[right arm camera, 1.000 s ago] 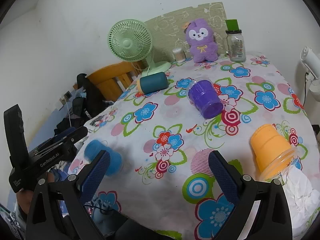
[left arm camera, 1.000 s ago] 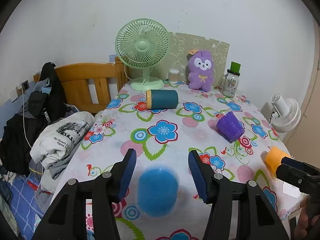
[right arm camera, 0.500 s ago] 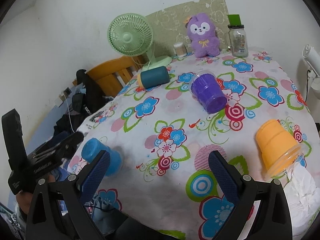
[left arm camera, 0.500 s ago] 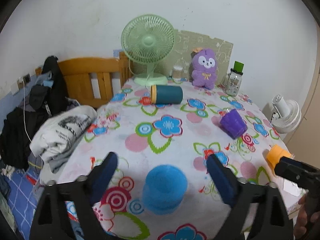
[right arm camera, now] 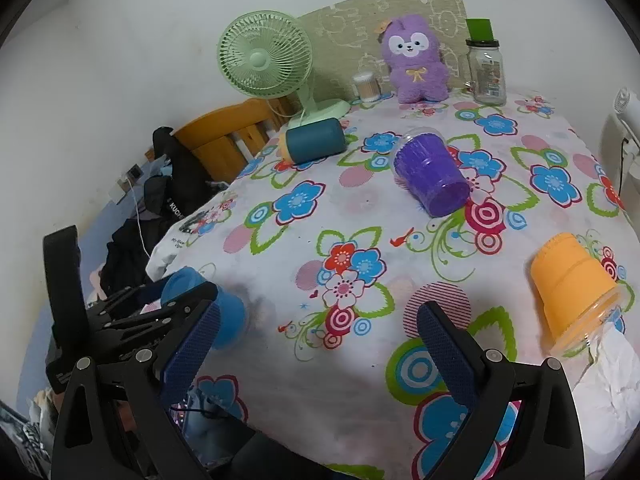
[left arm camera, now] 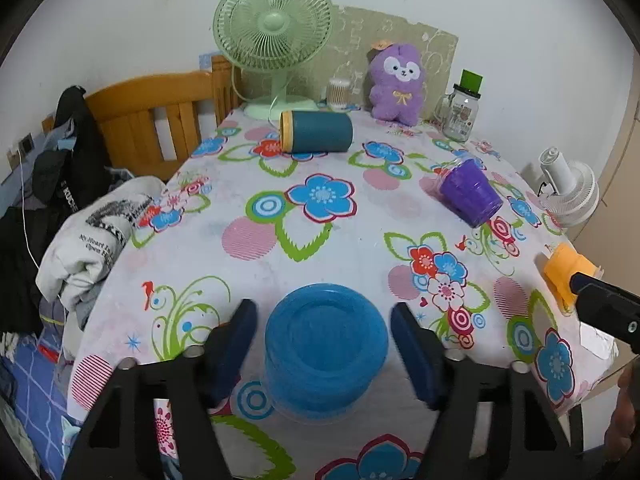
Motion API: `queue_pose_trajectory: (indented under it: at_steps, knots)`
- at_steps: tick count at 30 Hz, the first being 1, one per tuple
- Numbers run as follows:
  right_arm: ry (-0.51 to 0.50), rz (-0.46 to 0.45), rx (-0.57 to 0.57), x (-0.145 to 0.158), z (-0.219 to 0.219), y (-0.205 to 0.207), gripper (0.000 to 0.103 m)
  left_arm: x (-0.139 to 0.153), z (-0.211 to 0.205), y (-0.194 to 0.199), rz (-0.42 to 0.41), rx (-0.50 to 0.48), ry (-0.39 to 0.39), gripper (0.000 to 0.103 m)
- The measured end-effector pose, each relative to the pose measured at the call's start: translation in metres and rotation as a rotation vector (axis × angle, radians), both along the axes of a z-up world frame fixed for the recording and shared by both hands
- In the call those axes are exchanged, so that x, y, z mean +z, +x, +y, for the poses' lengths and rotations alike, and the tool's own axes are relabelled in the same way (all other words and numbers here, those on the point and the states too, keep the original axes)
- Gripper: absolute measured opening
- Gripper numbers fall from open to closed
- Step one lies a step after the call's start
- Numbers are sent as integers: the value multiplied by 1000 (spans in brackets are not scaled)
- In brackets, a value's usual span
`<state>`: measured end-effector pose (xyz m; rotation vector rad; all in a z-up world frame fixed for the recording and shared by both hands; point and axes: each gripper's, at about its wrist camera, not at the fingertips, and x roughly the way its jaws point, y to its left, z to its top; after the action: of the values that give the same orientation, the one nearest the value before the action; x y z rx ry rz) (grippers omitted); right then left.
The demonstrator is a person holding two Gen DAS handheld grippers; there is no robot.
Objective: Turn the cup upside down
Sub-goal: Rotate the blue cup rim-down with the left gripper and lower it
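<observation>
A blue cup (left arm camera: pixel 326 350) stands upside down on the flowered tablecloth (left arm camera: pixel 320 248) near its front edge. My left gripper (left arm camera: pixel 324 344) is open, its pads either side of the cup and apart from it. The cup also shows in the right wrist view (right arm camera: pixel 224 316), partly behind the left gripper's fingers. My right gripper (right arm camera: pixel 316 352) is open and empty above the front of the table. An orange cup (right arm camera: pixel 572 288) stands upside down at the right. A purple cup (right arm camera: pixel 434 176) and a teal cup (right arm camera: pixel 314 140) lie on their sides.
At the back stand a green fan (left arm camera: pixel 274 32), a purple plush toy (left arm camera: pixel 396 84), a glass jar (left arm camera: pixel 460 116) and a cotton-swab holder (left arm camera: pixel 338 94). Clothes (left arm camera: pixel 92 236) and a wooden headboard (left arm camera: pixel 156 120) are left of the table. A white fan (left arm camera: pixel 568 192) stands to the right.
My left gripper has opened wide and let go of the blue cup, which now stands upside down between the pads. My right gripper has barely moved.
</observation>
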<state>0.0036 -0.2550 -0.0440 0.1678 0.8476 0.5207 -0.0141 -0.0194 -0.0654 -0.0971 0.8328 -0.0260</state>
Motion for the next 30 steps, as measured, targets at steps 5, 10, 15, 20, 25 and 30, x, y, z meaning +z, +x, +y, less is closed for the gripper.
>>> queue_pose_trajectory:
  at_steps: [5,10,15,20,25,30]
  knots:
    - [0,7,-13,-1,-2,2,100,-6,3,1,5,4,-11,57]
    - [-2,8,-4,-2,1,2,100,-3,5,1,-2,5,-20,56]
    - [0,2,5,0,4,1,100,16,6,-3,-48,13,-7,56]
    - [-10,-16,12,4,9,0,100,32,7,-4,-77,30,2,56]
    - [-31,-54,22,16,18,-1,100,46,5,-5,-105,25,3,56]
    - [-49,-100,35,30,27,-1,100,62,-2,-6,-143,13,16,56]
